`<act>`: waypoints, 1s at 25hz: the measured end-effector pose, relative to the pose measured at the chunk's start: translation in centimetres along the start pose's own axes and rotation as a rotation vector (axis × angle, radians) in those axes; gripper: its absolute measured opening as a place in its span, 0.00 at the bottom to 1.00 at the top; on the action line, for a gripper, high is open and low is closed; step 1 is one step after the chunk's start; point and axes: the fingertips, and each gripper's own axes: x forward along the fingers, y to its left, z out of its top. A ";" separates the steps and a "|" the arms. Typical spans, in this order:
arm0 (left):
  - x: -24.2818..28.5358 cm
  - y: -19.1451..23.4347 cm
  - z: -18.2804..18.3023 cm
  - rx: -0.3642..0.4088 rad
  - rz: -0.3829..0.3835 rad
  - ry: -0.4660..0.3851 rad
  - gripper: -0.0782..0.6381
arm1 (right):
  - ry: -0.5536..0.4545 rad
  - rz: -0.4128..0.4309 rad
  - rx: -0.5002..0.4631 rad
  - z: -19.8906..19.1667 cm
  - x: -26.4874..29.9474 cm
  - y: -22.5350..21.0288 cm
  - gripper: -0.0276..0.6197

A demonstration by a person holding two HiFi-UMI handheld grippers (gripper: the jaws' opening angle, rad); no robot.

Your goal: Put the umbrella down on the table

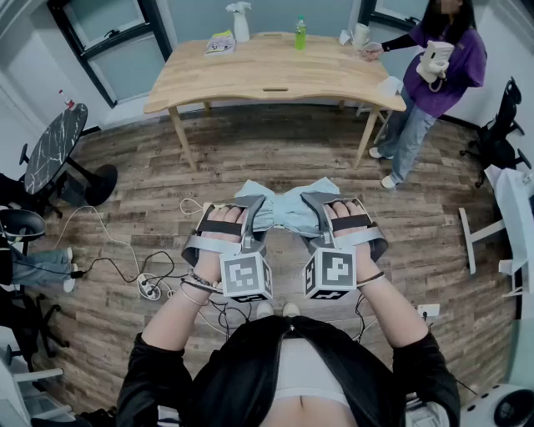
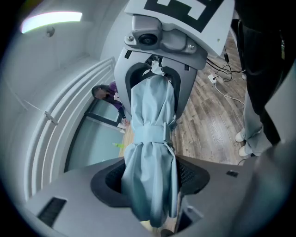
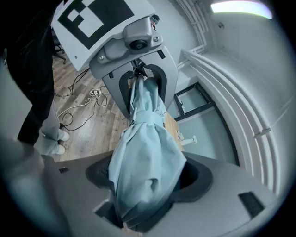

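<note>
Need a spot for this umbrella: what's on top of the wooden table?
On the table, along its far edge: a white spray bottle, a green bottle, a booklet, a white container. A person's hand covers part of the right corner.

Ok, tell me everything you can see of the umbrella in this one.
The umbrella is folded, pale blue-grey fabric, bunched in soft pleats and cinched by a matching strap. It is held roughly level, crosswise before the person, above the wooden floor, short of the table. The left gripper clamps one end, the right gripper the other.
</note>
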 end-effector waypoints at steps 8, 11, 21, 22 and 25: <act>-0.3 -0.3 0.7 0.000 0.001 0.005 0.47 | -0.004 0.002 -0.005 -0.4 -0.6 0.2 0.55; -0.4 -0.4 0.4 -0.003 0.001 0.004 0.47 | -0.004 0.003 -0.007 -0.1 -0.5 0.3 0.55; -1.4 -0.3 -0.9 0.001 0.014 -0.003 0.47 | -0.010 -0.016 -0.020 1.5 -0.6 0.4 0.55; -1.5 -0.3 -1.1 0.001 0.015 -0.004 0.47 | -0.009 -0.017 -0.022 1.7 -0.6 0.4 0.55; -1.8 -0.3 -1.9 0.003 0.017 -0.008 0.47 | -0.007 -0.020 -0.023 2.6 -0.4 0.5 0.55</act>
